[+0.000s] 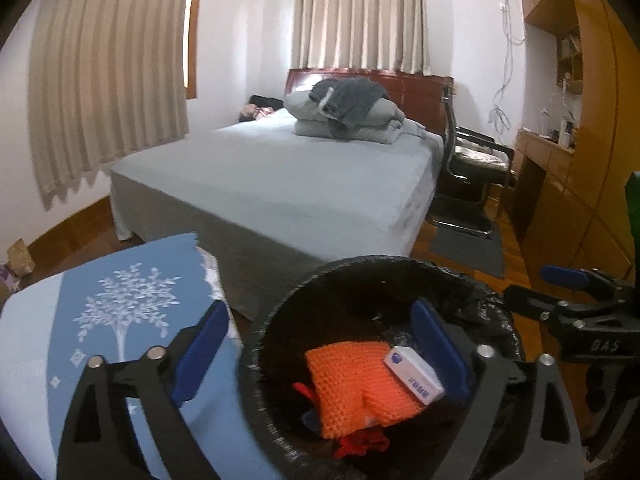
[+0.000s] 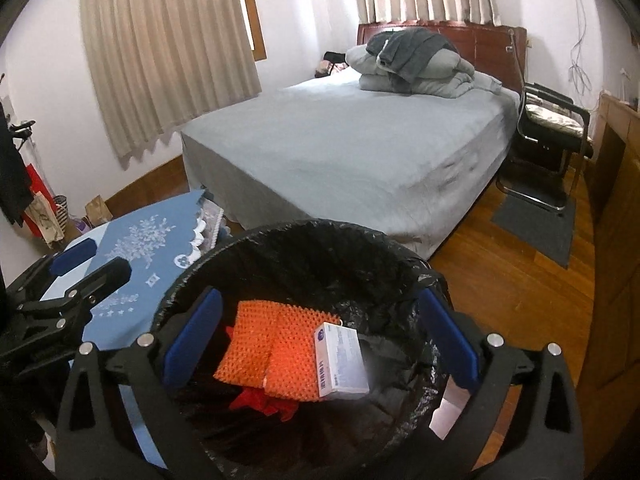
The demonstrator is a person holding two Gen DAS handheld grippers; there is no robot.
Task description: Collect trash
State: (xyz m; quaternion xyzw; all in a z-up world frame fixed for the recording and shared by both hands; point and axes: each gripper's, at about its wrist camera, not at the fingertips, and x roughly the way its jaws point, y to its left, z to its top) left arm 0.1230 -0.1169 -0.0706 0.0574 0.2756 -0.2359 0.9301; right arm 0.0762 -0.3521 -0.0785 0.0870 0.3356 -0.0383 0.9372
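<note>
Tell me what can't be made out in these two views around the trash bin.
- Bin bottom, both views: covered by the orange mesh and white box.
- Box print, both views: too small to read.
- Red item under the mesh: mostly hidden, can't be identified.
- Bin's outside and base: cut off by the lower edge and the right tongs.

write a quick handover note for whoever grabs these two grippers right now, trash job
Left gripper: open, empty, at the bin's rim beside the blue tablecloth.
Right gripper: open, empty, over the bin's mouth.
Trash bin: black liner, standing between the table and the bed.
Done: an orange mesh piece, a small white box and something red lie in the bin.
Left: no loose trash shows on the table's visible part or nearby floor; check elsewhere, including the bags by the wall.
</note>
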